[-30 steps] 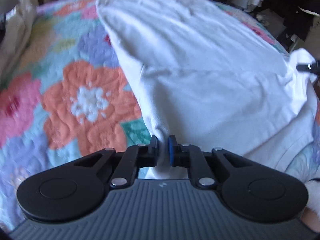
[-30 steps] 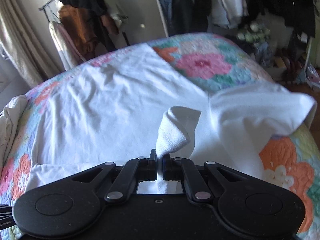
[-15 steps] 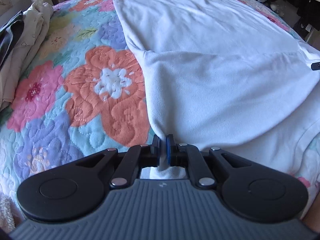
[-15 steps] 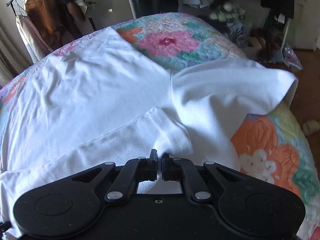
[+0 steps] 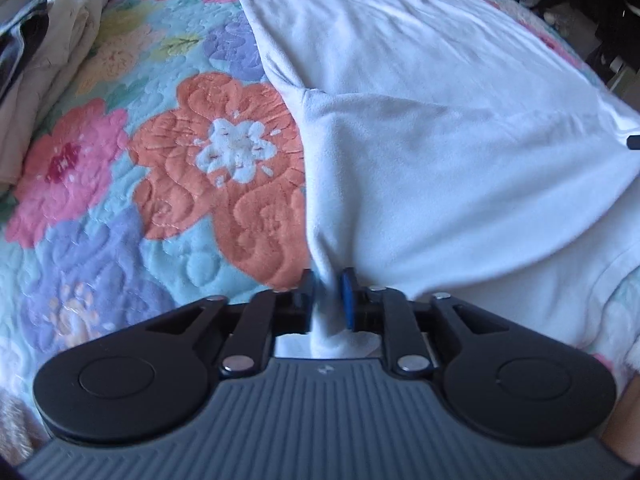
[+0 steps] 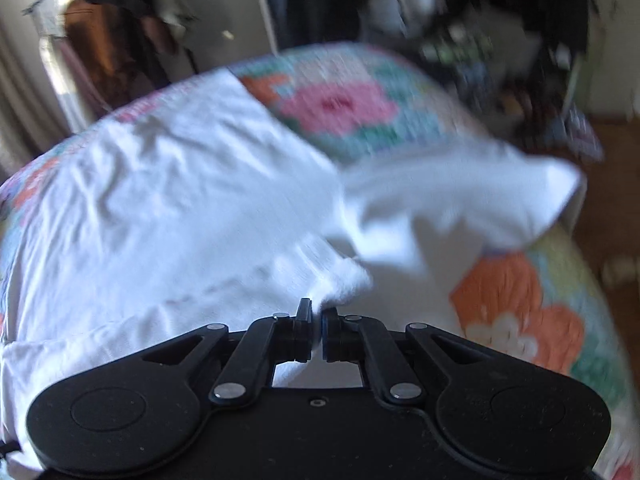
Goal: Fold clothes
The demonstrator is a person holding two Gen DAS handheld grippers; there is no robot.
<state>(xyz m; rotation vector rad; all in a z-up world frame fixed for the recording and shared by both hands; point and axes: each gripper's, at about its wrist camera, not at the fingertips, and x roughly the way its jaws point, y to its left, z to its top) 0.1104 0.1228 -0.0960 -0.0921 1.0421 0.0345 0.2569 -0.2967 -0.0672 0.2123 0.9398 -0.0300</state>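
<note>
A white T-shirt (image 5: pixel 420 92) lies spread on a floral quilt (image 5: pixel 160 168). My left gripper (image 5: pixel 328 296) is shut on a bunched edge of the shirt, and a folded flap stretches from it across the shirt's body. In the right wrist view the same shirt (image 6: pixel 172 208) fills the left and middle, with a sleeve (image 6: pixel 472 196) sticking out to the right. My right gripper (image 6: pixel 316 324) is shut on a pinch of the shirt's cloth near its lower edge. The right view is blurred by motion.
A stack of beige and dark clothes (image 5: pixel 36 52) lies at the quilt's far left. Hanging garments (image 6: pixel 112 44) and clutter on the floor (image 6: pixel 520 80) stand beyond the bed. The bed's right edge drops to a wooden floor (image 6: pixel 616 216).
Both grippers have carried the shirt's edge down and forward, laying the lifted flap flatter over the shirt's body. The right gripper's raised cloth peak has dropped low. Both stay shut.
</note>
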